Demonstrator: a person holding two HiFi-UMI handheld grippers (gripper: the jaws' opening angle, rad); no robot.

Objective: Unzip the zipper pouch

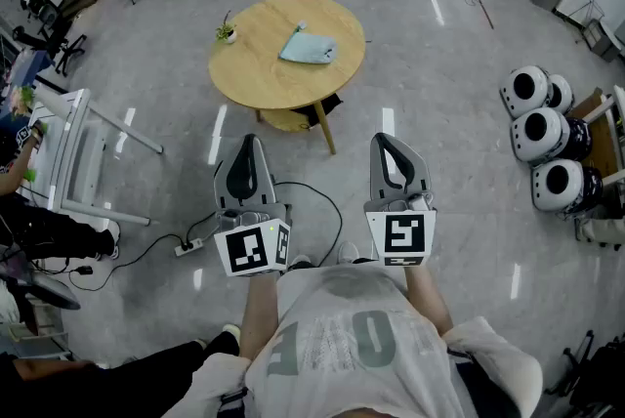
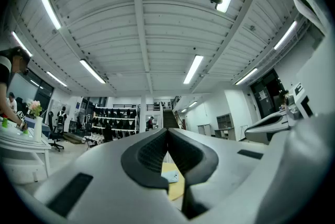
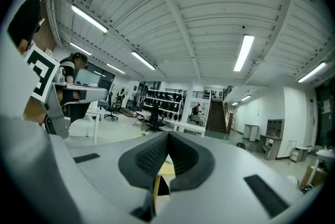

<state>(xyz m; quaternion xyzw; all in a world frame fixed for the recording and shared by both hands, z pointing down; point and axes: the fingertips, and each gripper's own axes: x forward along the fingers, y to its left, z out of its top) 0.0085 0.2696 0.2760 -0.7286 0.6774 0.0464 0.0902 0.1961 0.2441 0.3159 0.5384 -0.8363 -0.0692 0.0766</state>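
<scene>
The light blue zipper pouch (image 1: 308, 48) lies flat on a round wooden table (image 1: 264, 74) some way ahead of me. My left gripper (image 1: 250, 143) and right gripper (image 1: 383, 140) are held side by side at waist height, well short of the table, tips pointing toward it. Both are shut with nothing between the pads. In the left gripper view the shut left gripper (image 2: 167, 132) frames a sliver of the pouch (image 2: 170, 177) on the tabletop (image 2: 177, 189). Through the right gripper (image 3: 168, 137) only a strip of the table (image 3: 164, 168) shows.
A small potted plant (image 1: 227, 32) stands at the table's left rim. A white frame table (image 1: 70, 152) and a seated person are at the left. A power strip (image 1: 186, 248) with cables lies on the floor. Three white round machines (image 1: 543, 128) sit at the right.
</scene>
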